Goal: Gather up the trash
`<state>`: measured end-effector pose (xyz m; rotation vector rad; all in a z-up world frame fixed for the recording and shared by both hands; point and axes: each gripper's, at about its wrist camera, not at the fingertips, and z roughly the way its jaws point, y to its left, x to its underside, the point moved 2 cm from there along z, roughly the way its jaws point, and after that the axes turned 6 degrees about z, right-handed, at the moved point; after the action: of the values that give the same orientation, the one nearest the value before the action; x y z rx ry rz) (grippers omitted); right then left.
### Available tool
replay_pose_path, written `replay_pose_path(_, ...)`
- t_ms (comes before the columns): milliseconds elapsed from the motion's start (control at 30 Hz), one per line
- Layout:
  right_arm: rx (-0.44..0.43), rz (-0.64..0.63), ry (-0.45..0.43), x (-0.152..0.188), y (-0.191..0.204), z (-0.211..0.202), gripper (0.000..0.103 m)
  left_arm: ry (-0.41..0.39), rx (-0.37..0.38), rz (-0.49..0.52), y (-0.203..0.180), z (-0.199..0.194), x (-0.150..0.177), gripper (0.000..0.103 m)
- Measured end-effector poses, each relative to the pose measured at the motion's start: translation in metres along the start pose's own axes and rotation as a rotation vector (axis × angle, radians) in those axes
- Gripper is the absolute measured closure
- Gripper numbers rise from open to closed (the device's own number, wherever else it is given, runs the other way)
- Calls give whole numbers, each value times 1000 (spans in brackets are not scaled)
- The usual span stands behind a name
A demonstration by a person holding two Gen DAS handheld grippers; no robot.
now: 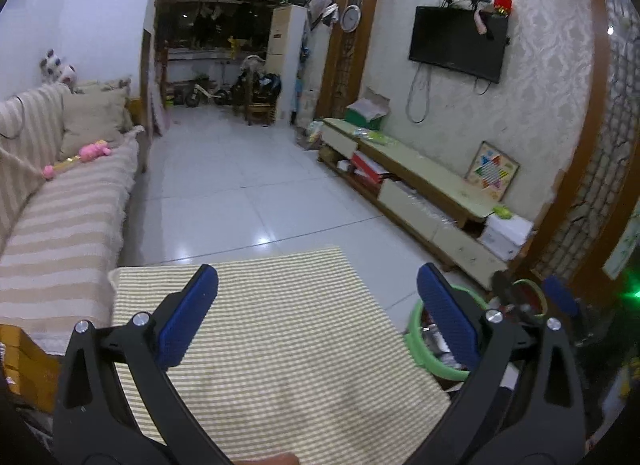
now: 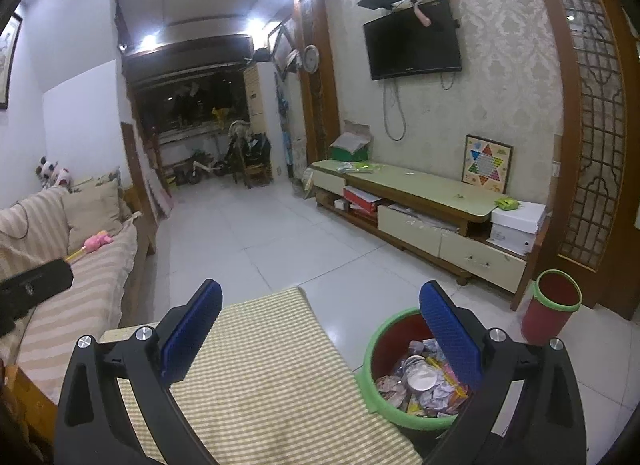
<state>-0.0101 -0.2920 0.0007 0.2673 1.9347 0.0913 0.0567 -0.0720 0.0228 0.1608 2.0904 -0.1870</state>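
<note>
Both the left gripper (image 1: 318,319) and right gripper (image 2: 320,331) had their fingers spread wide and empty above the striped surface (image 2: 256,377). The trash (image 2: 424,381) lay inside the green-rimmed bin (image 2: 366,385), just beside that surface.

No legible text anywhere in either view. The wall clock (image 2: 311,58) left of the TV (image 2: 414,45) has a dial too small to read. The TV carries a small mark on its lower bezel, blurred. The board-game panel (image 2: 487,163) below the TV shows only a coloured star pattern. The white box (image 2: 516,225) and the red box (image 2: 362,199) below the TV show no readable print.
</note>
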Motion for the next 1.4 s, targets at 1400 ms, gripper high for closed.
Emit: replay_pose_path(1400, -27, -3, 85, 16, -9, 11, 7, 45, -10, -19, -3, 5, 11, 5)
